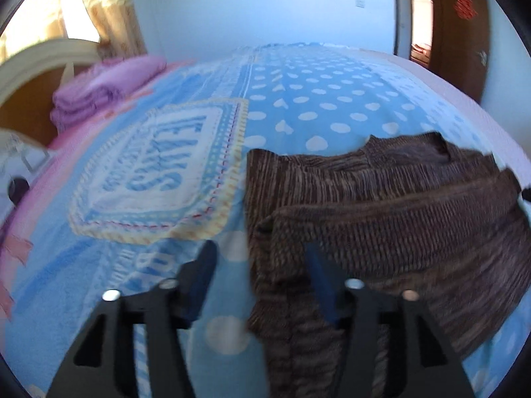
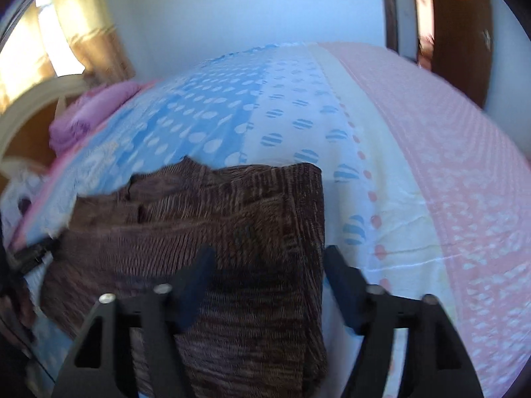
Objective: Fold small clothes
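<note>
**Folding the brown knit: both grippers poised at its near edges**

Lying on the bed, the brown knitted garment [image 1: 381, 205] is partly folded: a sleeve or side panel lies doubled across its body, and the neckline points toward the far side of the bedspread. In the right wrist view the same knit [image 2: 232, 232] shows a straight, folded right edge running toward the camera.

The left gripper [image 1: 260, 262] is spread apart and grasping nothing; its left finger sits over bare bedspread and its right finger over the knit's left edge, so the edge lies between them. Whether either finger touches cloth is hard to tell through the blur. The right gripper [image 2: 268, 265] is likewise released, straddling the garment's right edge.

Judging from this, the next step is likely a pinch of both near edges to carry the bottom half up toward the neckline. Risks: the loose knit is thick and stretchy, so a shallow bite may take only the top layer and drag the earlier fold open; uneven lifting would skew the fold; the soft blue spotted bedspread [image 1: 315, 99] could be pinched together with the garment.

Farther out, a pile of purple folded cloth [image 1: 99, 89] rests near the headboard [image 1: 33, 63], well apart from the work
</note>
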A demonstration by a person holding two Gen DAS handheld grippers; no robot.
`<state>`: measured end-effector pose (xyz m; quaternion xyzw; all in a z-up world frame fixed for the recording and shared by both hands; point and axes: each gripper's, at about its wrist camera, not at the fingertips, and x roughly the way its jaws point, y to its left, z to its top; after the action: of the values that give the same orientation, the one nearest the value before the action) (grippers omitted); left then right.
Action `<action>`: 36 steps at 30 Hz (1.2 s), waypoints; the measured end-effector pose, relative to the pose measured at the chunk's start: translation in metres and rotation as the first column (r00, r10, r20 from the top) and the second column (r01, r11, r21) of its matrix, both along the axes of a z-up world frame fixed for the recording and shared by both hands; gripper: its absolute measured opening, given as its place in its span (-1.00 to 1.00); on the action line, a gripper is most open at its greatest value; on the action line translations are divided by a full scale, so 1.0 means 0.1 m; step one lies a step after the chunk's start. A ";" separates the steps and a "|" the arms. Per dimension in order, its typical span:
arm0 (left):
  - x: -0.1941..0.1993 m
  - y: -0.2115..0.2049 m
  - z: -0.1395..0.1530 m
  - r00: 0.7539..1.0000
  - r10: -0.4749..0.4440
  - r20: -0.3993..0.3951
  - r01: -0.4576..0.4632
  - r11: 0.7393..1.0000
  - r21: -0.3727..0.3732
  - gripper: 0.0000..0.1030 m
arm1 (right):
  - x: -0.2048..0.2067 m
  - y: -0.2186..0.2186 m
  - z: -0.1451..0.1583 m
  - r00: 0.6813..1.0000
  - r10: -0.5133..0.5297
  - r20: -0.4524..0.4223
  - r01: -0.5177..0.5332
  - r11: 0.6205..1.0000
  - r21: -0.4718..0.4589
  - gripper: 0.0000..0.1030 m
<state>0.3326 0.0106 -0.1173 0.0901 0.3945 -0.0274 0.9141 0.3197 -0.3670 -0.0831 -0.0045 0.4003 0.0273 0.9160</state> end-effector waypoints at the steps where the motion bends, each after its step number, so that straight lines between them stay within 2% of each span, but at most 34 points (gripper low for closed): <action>1: -0.03 -0.04 -0.03 1.000 -0.020 0.007 0.020 0.999 0.048 0.39 | -0.01 0.08 -0.03 1.000 0.022 -0.006 -0.023 0.997 -0.070 0.40; 2: -0.02 -0.08 -0.08 0.999 -0.037 0.001 0.037 0.994 0.101 0.39 | 0.01 0.17 -0.08 0.999 0.042 -0.022 -0.045 0.988 -0.150 0.40; 5: 0.06 -0.23 -0.24 0.997 -0.071 -0.017 0.073 0.970 0.230 0.45 | 0.15 0.30 -0.20 0.996 0.065 -0.056 -0.078 0.960 -0.269 0.40; 7: 0.16 -0.30 -0.21 0.997 -0.069 0.018 0.061 0.960 0.275 0.46 | 0.29 0.30 -0.20 0.997 0.052 -0.054 -0.065 0.958 -0.280 0.40; 9: 0.36 -0.32 -0.16 0.999 -0.017 0.040 0.003 0.950 0.313 0.46 | 0.47 0.26 -0.17 0.998 0.032 -0.054 -0.046 0.961 -0.274 0.40; 11: 0.59 -0.30 -0.11 0.998 0.024 0.052 -0.039 0.952 0.305 0.46 | 0.68 0.18 -0.07 0.999 -0.014 -0.033 0.005 0.964 -0.265 0.40; 14: 0.92 -0.15 -0.01 0.988 0.141 0.060 -0.152 0.948 0.281 0.46 | 0.90 0.02 0.11 0.996 -0.086 0.005 0.085 0.970 -0.227 0.40; 16: 1.04 -0.02 0.05 0.985 0.171 0.033 -0.174 0.959 0.223 0.47 | 0.93 -0.05 0.18 0.993 -0.113 0.029 0.117 0.971 -0.207 0.40; 18: 1.03 0.10 0.06 0.984 0.180 0.003 -0.178 0.968 0.177 0.62 | 0.87 -0.10 0.21 0.994 -0.108 0.030 0.112 0.977 -0.182 0.40; 20: 0.94 0.14 0.03 0.985 0.172 0.012 -0.171 0.969 0.178 0.73 | 0.74 -0.14 0.17 0.995 -0.094 0.021 0.096 0.981 -0.168 0.40; 24: 0.70 0.25 -0.05 0.989 0.149 -0.007 -0.147 0.979 0.139 0.78 | 0.49 -0.27 0.07 0.997 -0.082 -0.004 0.081 0.994 -0.070 0.40; 26: 0.67 0.23 -0.09 0.989 0.149 -0.010 -0.146 0.979 0.141 0.82 | 0.41 -0.36 0.03 0.997 -0.070 -0.013 0.070 0.997 0.012 0.40; 29: 0.78 0.23 -0.12 0.984 0.181 -0.006 -0.177 0.967 0.181 0.84 | 0.44 -0.34 -0.01 0.998 -0.061 -0.031 0.062 0.998 0.031 0.39; 30: 0.83 0.25 -0.11 0.980 0.200 -0.012 -0.194 0.965 0.175 0.84 | 0.46 -0.33 -0.01 0.998 -0.061 -0.027 0.062 0.998 0.028 0.35; 33: 0.93 0.35 -0.05 0.965 0.261 -0.026 -0.257 0.961 0.106 0.84 | 0.56 -0.23 -0.02 0.999 -0.022 -0.035 0.023 0.999 0.023 0.03; 36: 0.81 0.31 -0.06 0.970 0.240 -0.042 -0.236 0.968 0.083 0.84 | 0.68 -0.16 -0.11 0.998 -0.004 -0.068 0.006 1.000 0.024 -0.11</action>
<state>0.4140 0.0411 -0.1233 0.0766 0.4268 0.0955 0.8960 0.3874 -0.3831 -0.0937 0.0086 0.4306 0.0299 0.9020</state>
